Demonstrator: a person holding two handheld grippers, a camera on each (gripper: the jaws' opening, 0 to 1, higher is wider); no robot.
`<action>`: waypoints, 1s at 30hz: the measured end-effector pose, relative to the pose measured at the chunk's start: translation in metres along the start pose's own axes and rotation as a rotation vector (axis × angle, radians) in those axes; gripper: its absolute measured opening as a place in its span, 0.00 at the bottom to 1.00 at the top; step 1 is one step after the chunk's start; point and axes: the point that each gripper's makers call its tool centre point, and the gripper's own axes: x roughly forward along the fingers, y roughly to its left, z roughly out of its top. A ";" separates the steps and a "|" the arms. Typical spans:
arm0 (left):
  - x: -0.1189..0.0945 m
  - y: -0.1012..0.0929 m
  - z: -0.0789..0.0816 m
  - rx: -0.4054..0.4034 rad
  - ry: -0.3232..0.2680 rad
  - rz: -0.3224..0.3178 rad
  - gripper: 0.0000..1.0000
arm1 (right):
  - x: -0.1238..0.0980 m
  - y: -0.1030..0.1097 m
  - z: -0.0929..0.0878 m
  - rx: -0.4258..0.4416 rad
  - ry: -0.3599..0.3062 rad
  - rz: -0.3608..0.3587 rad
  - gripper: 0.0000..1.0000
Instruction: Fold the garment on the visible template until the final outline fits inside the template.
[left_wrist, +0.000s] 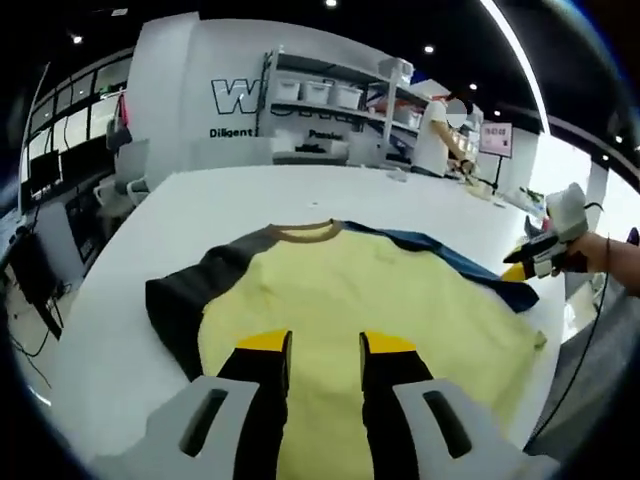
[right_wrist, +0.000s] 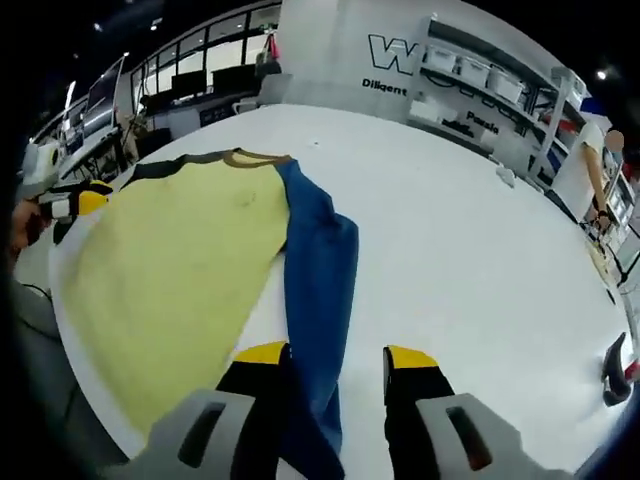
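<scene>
while bins (left_wrist: 330, 92) line shelves, garment (left_wrist: 360, 300) lies spread flat.

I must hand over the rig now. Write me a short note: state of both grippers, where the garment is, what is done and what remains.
Left gripper: open, empty, over the yellow body of the garment.
Right gripper: open, empty, at the blue sleeve.
Garment lies spread flat on the white table; dark sleeve out on the other side.
Done: no fold visible yet.
Left: fold both sleeves and the body. I cannot make out the template.
</scene>
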 end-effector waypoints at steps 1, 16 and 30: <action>-0.001 -0.001 -0.001 -0.001 0.000 -0.002 0.22 | -0.001 0.000 -0.002 -0.003 0.004 0.003 0.33; -0.011 -0.018 -0.006 0.007 -0.001 -0.037 0.20 | -0.010 -0.001 -0.036 -0.012 0.110 0.045 0.14; -0.011 -0.011 -0.011 0.027 0.023 -0.007 0.20 | -0.052 0.021 0.008 0.258 0.044 0.265 0.00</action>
